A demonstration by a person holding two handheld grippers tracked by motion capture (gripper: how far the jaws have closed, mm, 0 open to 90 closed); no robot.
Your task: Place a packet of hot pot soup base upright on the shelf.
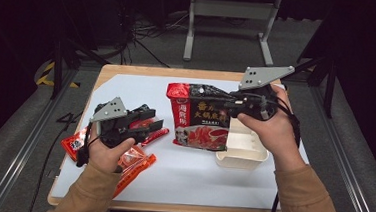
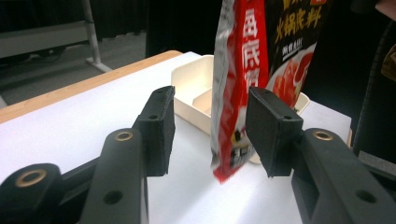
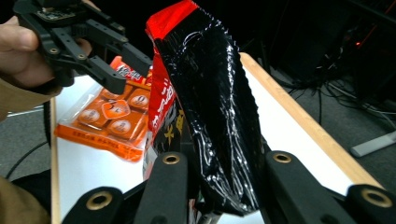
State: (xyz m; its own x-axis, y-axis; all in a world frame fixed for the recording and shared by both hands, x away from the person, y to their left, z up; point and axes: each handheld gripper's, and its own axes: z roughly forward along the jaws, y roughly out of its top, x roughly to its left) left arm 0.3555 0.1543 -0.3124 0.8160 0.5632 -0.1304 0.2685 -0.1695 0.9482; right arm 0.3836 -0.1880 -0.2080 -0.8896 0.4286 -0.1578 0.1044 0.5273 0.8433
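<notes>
I'm pinching the soup-base pouch (image 1: 201, 118) upright in my right gripper (image 1: 239, 105), over the desk (image 1: 181, 175) beside the white tray (image 1: 242, 157); my left gripper (image 1: 147, 125), fingers spread, is reaching for its edge, not yet gripping.

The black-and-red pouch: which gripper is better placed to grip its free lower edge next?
Probably the left. The left gripper is open with the black-and-red pouch hanging between its jaws, while the right gripper is already shut on the pouch, holding it upright beside the white tray.
</notes>
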